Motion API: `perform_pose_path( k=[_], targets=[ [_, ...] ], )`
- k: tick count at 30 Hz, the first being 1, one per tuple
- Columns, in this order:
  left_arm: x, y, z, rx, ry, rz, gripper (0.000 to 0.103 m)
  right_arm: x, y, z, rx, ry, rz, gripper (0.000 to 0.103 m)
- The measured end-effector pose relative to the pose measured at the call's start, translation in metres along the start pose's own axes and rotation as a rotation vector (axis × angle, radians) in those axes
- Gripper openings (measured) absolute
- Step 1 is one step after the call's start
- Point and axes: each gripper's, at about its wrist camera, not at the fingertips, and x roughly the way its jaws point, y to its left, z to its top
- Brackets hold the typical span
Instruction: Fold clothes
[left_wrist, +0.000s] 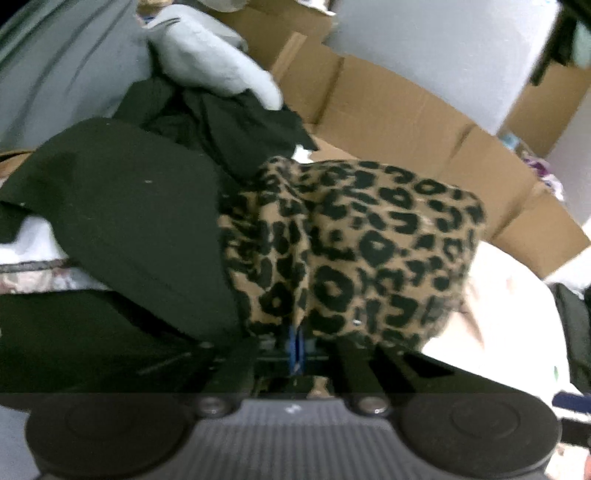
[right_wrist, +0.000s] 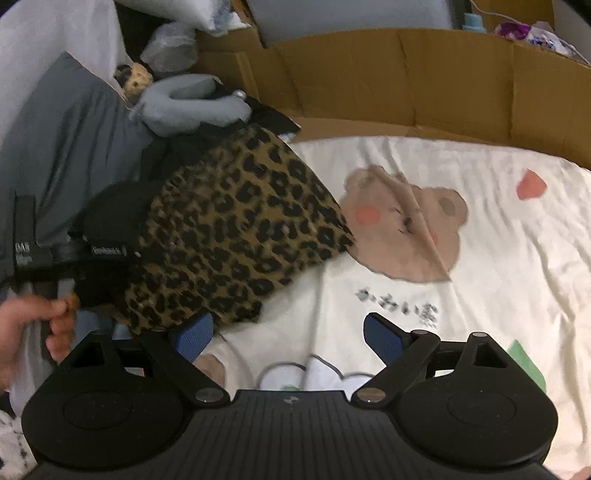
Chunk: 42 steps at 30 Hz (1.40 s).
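Observation:
A leopard-print garment (left_wrist: 354, 243) bunches up directly in front of my left gripper (left_wrist: 295, 341), whose blue pads are pressed together on its lower edge. A black garment (left_wrist: 140, 221) lies against it on the left. In the right wrist view the leopard-print garment (right_wrist: 236, 229) hangs over the cream bed sheet (right_wrist: 498, 258), its lower edge brushing the left blue pad (right_wrist: 194, 332). My right gripper (right_wrist: 290, 332) stands open over the sheet with nothing between its fingers. A hand (right_wrist: 26, 325) holds the left tool at the far left.
A brown bear print (right_wrist: 402, 229) marks the sheet. Cardboard boxes (right_wrist: 406, 81) line the far edge of the bed. A grey plush toy (right_wrist: 188, 103) and a grey pillow (right_wrist: 66, 147) sit at the back left, with more dark clothes (left_wrist: 221, 122) heaped there.

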Motion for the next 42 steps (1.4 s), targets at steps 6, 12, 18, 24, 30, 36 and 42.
perform_pose_path(
  k=[6, 12, 18, 24, 30, 36, 42],
  targets=[
    [-0.009, -0.022, -0.011, 0.001, 0.0, -0.111, 0.001, 0.002, 0.014, 0.017, 0.002, -0.014, 0.032, 0.092],
    [-0.009, -0.042, -0.03, 0.004, 0.023, -0.211, 0.001, 0.011, 0.022, 0.035, 0.069, 0.028, 0.083, 0.08],
    [-0.008, -0.061, -0.058, 0.0, 0.075, -0.311, 0.001, 0.028, 0.034, 0.043, 0.038, 0.061, 0.084, 0.08],
    [-0.005, -0.065, -0.08, -0.008, 0.129, -0.404, 0.001, 0.055, 0.037, 0.031, -0.002, 0.155, 0.046, 0.057],
    [-0.006, -0.059, -0.083, 0.022, 0.147, -0.434, 0.001, 0.075, 0.031, 0.011, -0.023, 0.233, 0.009, 0.028],
    [-0.007, -0.044, -0.07, 0.004, 0.154, -0.44, 0.024, 0.07, 0.022, 0.002, -0.033, 0.233, -0.014, 0.0],
    [-0.025, -0.009, -0.067, -0.012, 0.11, -0.363, 0.05, 0.051, -0.002, -0.001, -0.017, 0.201, -0.076, 0.0]
  ],
)
